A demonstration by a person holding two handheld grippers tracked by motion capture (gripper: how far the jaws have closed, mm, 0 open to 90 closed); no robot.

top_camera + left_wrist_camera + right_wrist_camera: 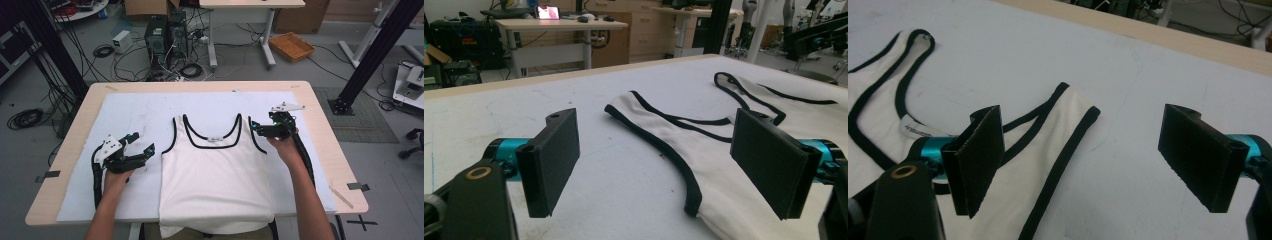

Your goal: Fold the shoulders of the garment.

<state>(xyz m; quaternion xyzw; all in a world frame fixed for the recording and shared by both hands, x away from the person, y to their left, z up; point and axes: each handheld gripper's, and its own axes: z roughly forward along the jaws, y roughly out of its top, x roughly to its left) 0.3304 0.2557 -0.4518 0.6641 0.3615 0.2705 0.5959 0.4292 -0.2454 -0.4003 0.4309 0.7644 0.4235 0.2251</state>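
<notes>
White tank top (215, 175) | black trim | flat | hem overhanging table (320, 110)

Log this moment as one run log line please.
left hand-held gripper: open, beside tank top | right hand-held gripper: open, at shoulder strap | tank top: flat on white mat

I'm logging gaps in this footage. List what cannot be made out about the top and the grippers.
- Top: in the high view its hem hangs over the table's near edge, so the hem line is hidden.
- Label: print too small to read in the high view; in the right gripper view a jaw covers part of it.
- Left gripper view: the bottom edge and a jaw cut off the top's body.
- Right gripper: in the high view its jaws are too small to tell their gap.
</notes>
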